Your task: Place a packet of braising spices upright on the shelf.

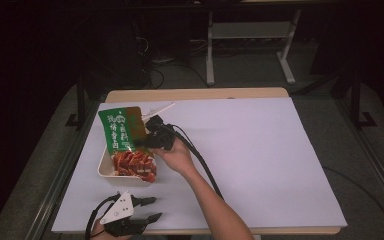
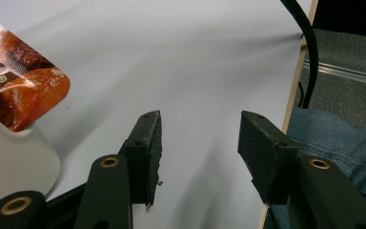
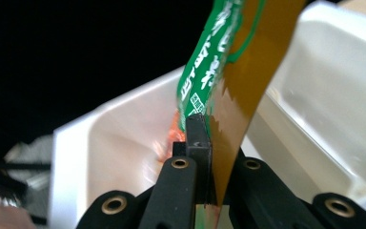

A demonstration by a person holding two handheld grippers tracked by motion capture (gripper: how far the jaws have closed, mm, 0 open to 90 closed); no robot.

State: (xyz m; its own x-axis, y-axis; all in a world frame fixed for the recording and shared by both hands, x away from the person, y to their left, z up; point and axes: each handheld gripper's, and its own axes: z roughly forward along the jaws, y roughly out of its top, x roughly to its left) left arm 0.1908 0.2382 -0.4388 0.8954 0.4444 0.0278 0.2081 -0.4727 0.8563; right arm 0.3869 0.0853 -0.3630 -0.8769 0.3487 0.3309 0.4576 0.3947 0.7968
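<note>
Two black jaws of our right gripper are pinched tight on the edge of a green snack packet, holding it tilted over a white rectangular tray at the table's left side. We see the packet's red-orange lower part lying in the tray. Our left gripper rests near the front edge of the white table cover, jaws spread wide apart with nothing between them, just beside the tray.
</note>
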